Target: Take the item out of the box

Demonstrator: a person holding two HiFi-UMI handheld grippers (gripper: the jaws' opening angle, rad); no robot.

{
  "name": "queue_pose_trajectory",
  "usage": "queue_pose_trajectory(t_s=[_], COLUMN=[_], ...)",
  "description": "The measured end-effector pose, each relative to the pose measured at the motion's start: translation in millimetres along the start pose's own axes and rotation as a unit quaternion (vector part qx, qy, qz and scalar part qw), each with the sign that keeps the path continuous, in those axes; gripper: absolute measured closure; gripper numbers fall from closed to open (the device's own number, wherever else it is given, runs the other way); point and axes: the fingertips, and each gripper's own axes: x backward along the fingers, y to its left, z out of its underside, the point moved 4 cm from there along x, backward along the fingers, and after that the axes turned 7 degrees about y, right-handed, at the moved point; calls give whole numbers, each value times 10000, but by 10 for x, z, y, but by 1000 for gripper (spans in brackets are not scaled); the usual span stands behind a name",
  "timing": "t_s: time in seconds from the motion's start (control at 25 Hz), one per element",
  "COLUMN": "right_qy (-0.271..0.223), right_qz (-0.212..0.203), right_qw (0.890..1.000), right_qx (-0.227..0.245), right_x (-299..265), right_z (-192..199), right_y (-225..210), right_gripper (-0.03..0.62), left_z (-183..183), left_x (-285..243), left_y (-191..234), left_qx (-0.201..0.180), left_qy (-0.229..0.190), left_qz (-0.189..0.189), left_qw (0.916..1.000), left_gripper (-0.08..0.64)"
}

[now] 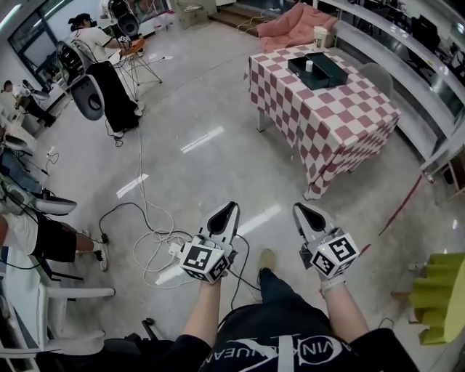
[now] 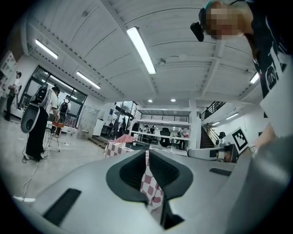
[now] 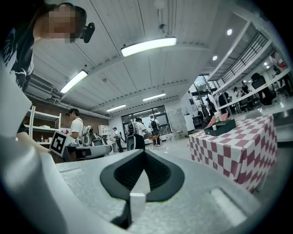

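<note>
A dark open box lies on a table under a red-and-white checked cloth, far ahead at the upper right of the head view. A small white item stands inside the box. Both grippers are held level over the floor, well short of the table, and neither holds anything. My left gripper has its jaws together. My right gripper is shut as well. The right gripper view has the table and the box off to the right. Straight ahead of the left gripper stands the table.
White cables loop over the glossy floor just left of the grippers. A black stand, chairs and several people are at the far left. A yellow-green object sits at the right edge. A paper cup and pink cloth lie beyond the box.
</note>
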Motion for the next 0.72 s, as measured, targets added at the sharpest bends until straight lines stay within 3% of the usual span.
queue_pose_trajectory(t_s=[0.52, 0.72], right_qy=[42, 121], right_qz=[466, 435], right_qw=[9989, 9990], right_qx=[-23, -46], right_x=[-629, -932], right_z=[-408, -461], right_y=[-880, -1172], right_gripper=[586, 586], left_z=[-365, -413], left_x=[-969, -1341], left_y=[451, 683], left_qx=[52, 82], left_qy=[30, 62], left_qz=[74, 89], left_qw=[10000, 9999], left_gripper=[534, 534])
